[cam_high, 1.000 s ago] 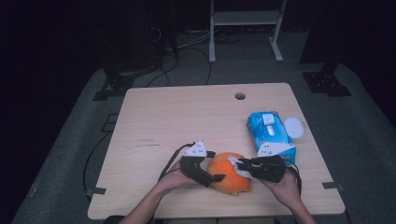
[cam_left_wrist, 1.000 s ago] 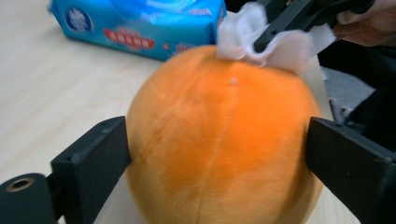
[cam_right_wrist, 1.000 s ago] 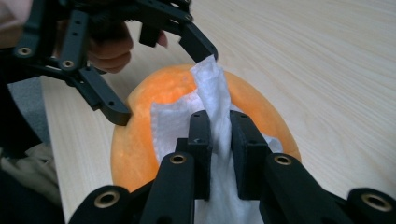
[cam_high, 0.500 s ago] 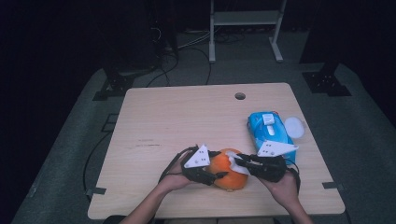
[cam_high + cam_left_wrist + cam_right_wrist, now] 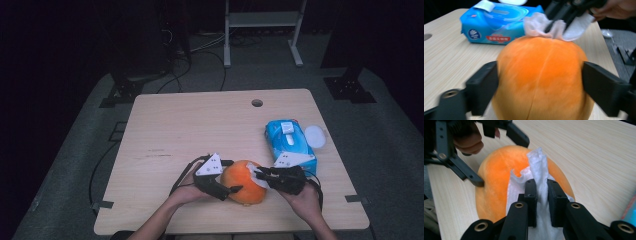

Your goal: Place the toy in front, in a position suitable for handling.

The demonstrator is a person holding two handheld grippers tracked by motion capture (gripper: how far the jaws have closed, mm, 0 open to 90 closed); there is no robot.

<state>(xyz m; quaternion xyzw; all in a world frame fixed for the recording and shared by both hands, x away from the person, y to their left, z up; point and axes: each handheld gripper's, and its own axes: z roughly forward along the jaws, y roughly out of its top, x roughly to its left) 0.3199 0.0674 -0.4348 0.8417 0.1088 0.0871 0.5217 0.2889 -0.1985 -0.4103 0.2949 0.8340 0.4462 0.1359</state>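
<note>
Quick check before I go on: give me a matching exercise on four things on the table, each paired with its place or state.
Things:
1. orange plush
2. white wipe
3. blue wipe pack
4. round table hole

Places or states:
A. pinched in the right gripper, lying on the plush
B. at the table's far edge, apart from everything
C. between the left gripper's jaws, near the front edge
D. lying flat beyond the right hand, lid flipped open

Pairs: 1-C, 2-A, 3-D, 4-B
</note>
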